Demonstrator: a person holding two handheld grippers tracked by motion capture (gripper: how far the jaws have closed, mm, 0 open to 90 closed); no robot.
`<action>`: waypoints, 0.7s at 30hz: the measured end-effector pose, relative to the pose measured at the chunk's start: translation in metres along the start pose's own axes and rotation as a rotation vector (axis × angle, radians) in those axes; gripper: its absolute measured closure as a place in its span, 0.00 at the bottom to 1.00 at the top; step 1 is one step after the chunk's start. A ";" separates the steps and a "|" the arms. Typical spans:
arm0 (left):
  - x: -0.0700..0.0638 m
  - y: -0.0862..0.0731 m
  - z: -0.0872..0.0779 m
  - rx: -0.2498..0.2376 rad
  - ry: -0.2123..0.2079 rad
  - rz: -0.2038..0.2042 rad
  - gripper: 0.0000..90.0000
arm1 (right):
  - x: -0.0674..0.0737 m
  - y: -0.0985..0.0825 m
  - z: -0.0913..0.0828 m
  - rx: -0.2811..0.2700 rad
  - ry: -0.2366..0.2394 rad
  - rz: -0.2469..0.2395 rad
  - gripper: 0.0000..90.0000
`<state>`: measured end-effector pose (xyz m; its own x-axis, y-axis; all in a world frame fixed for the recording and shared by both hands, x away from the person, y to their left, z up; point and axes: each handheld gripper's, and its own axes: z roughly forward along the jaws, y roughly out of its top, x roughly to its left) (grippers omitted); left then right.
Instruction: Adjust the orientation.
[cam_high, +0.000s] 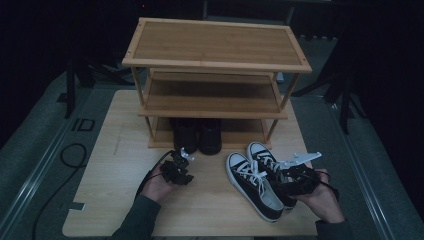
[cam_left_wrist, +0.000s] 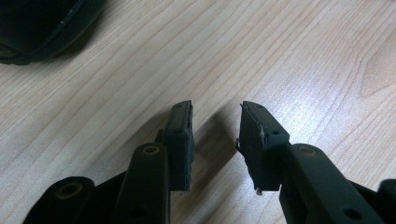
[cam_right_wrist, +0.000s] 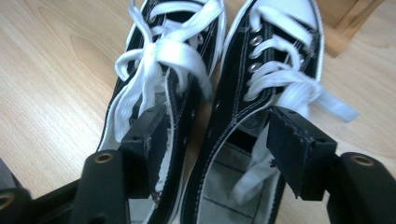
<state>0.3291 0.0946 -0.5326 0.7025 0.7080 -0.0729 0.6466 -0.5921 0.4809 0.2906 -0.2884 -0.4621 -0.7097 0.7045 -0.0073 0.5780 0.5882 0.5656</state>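
Two grippers up | L gripper (cam_left_wrist: 215, 122) w/ jaws partly apart, nothing btwn, we hover it over bare table (cam_left_wrist: 303, 56) | sneaker pair (cam_high: 260, 177) side by side, front of shoe rack (cam_high: 215, 75) | R gripper (cam_right_wrist: 217, 140) jaws wide, we straddle both sneakers' inner collars, pads not pressing

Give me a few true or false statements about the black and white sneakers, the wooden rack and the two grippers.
1. The two black canvas sneakers with white laces lie on the light wooden table. True.
2. The right gripper has one jaw inside each sneaker, straddling their adjoining inner walls. True.
3. The left gripper holds a sneaker. False: its jaws stand apart over bare table.
4. The three-tier bamboo shoe rack carries shoes on its top shelf. False: the top is bare; a pair of dark shoes sits on the bottom tier.
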 end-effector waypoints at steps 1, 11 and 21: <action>0.000 0.000 0.000 0.000 0.000 -0.001 0.72 | 0.001 0.000 0.002 0.007 0.002 0.001 0.41; 0.000 0.000 0.000 -0.001 0.001 -0.001 0.72 | 0.004 -0.001 0.019 0.051 0.013 0.029 0.30; 0.000 0.000 0.000 -0.001 0.001 -0.001 0.72 | 0.003 0.003 0.036 0.079 0.015 0.067 0.40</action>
<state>0.3288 0.0948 -0.5323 0.7013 0.7092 -0.0724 0.6472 -0.5908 0.4817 0.3053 -0.2703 -0.4901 -0.6737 0.7379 0.0409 0.6540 0.5695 0.4980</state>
